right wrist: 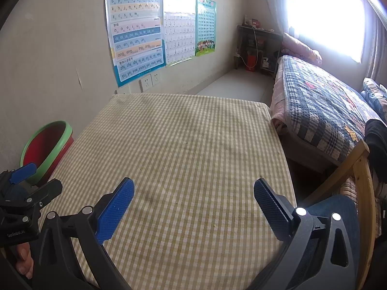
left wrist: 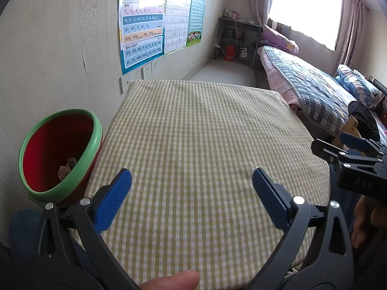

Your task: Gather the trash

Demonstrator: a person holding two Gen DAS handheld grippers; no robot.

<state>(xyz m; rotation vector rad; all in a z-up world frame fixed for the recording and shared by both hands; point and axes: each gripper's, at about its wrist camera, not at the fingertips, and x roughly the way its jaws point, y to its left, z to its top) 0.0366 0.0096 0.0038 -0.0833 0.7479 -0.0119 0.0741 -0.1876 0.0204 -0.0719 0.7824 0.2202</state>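
- Trash, crumpled paper scraps (left wrist: 65, 169), lies inside the red plastic bin with green rim (left wrist: 36, 130) off the checked tablecloth's (left wrist: 193, 133) left edge.
- We hold left gripper (left wrist: 192, 186) and right gripper (right wrist: 193, 194) spread, empty.
- We judge collecting done.

This is a home bedroom: a quilted bed (right wrist: 321, 111) at 2 o'clock under a curtained window (right wrist: 326, 17), children's pinyin posters (right wrist: 136, 33) at 11 o'clock.
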